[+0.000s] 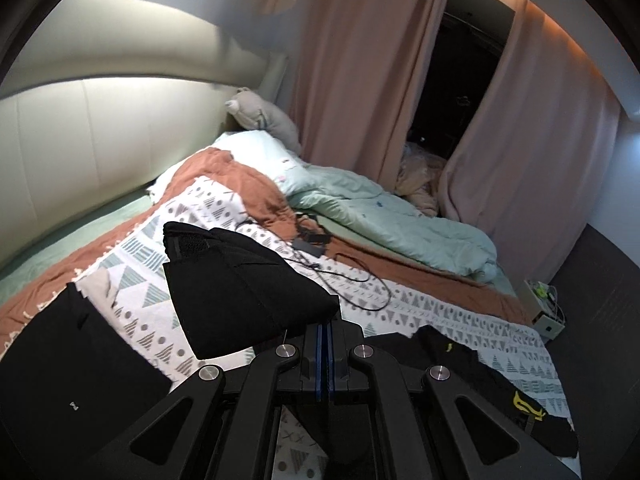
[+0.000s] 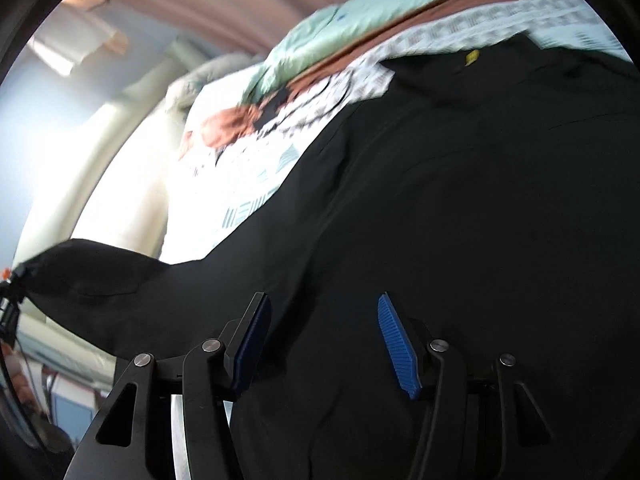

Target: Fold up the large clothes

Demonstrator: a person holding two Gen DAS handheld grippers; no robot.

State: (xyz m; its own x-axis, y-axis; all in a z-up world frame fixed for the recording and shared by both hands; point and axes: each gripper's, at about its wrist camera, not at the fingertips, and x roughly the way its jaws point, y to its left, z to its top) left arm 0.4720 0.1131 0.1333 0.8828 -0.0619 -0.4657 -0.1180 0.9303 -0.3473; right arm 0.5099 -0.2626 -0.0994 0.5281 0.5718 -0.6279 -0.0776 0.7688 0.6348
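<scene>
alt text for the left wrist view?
The left gripper, shut, pinches a lifted end of a black garment above a patterned bedspread. Behind lie a mint duvet, tangled cables and pink curtains.

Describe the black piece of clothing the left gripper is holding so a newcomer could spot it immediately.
Find the bed's white patterned blanket. Raised above its near part is the black garment end, pinched in the shut left gripper. Unlike the flat black clothes beside it, it is lifted off the blanket and shows a ribbed cuff.

Lay spread as a black garment point(image 2: 460, 200) across the patterned bedspread point(image 1: 400, 300), one cuffed end point(image 1: 240, 280) lifted clear, yellow print at the far side.
</scene>
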